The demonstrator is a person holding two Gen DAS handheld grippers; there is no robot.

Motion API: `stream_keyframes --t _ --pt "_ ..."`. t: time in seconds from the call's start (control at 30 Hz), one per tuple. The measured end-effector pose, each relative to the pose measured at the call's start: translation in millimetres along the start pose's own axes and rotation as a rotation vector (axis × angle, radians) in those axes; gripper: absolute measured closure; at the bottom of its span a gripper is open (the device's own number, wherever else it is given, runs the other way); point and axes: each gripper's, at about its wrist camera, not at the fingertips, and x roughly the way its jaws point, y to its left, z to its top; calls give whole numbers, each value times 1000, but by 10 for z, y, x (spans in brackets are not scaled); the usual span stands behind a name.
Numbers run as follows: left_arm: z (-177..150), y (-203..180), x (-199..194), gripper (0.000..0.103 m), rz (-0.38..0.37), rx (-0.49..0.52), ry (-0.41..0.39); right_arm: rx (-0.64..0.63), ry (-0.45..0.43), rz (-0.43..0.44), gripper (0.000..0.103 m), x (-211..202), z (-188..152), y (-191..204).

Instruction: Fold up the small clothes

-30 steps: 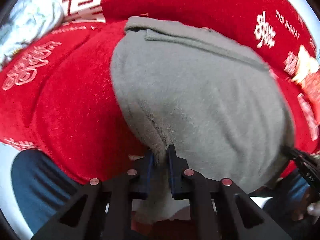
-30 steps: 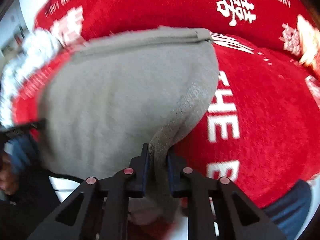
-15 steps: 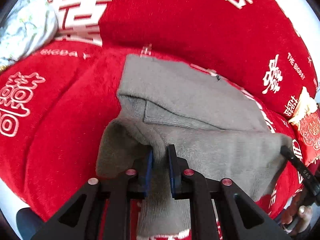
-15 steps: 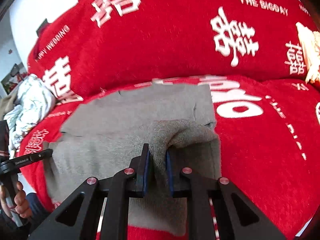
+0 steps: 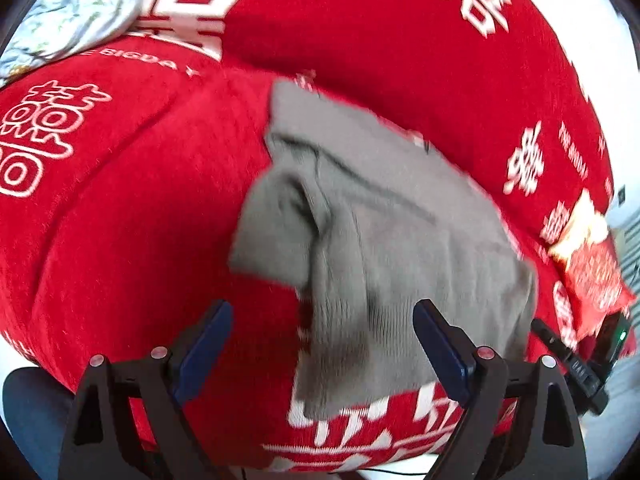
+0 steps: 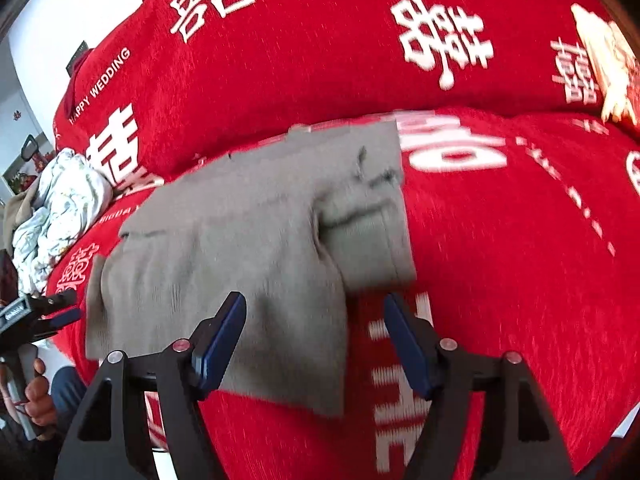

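Two tongs: the left tongs (image 5: pixel 322 342) and the right tongs (image 6: pixel 314 336) both stand wide apart with nothing pinched; their jaws have just been opening, and the cloth between them lies free of the pads.
Garment: a small grey knit garment (image 5: pixel 384 232) lies on the red cover (image 5: pixel 120 200) with white lettering, which seems to drape a sofa seat below a back cushion.
Fold state: the near part is doubled over the far part, so a lumpy fold edge shows at each side and the far strip lies flat against the cushion crease.
Why released: judging by the layers, the near edge was brought over to make the fold, and the tongs let go so that the cloth settles by its own weight.
Garment to left tongs: the near left corner lies between the left tongs' jaws, nearer the right-hand one, touching neither.
Garment to right tongs: the near right corner lies between the jaws, toward the left-hand one.
Other cloth: a pale patterned bundle (image 6: pixel 60 208) sits well apart.
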Motion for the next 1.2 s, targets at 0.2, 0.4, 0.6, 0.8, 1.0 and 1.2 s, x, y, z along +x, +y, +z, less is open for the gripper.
stream_keyframes --t 0.2,0.4,0.6,0.8,1.0,1.2 --pt "-86 -313 248 22 32 71 26 10 57 71 54 166 -42 -34" --pt "-58 -421 231 92 31 118 56 -6 68 141 95 178 21 58" --pt "160 -491 -123 92 6 106 -73 -36 -37 210 95 -184 221 205" --pt "413 -575 -186 92 32 114 -118 -21 -105 203 95 -264 514 304" --pt "635 -580 -142 92 44 86 -139 39 -127 176 95 -204 745 235" --pt "778 -651 -44 92 76 93 -148 81 -113 146 95 -29 951 147"
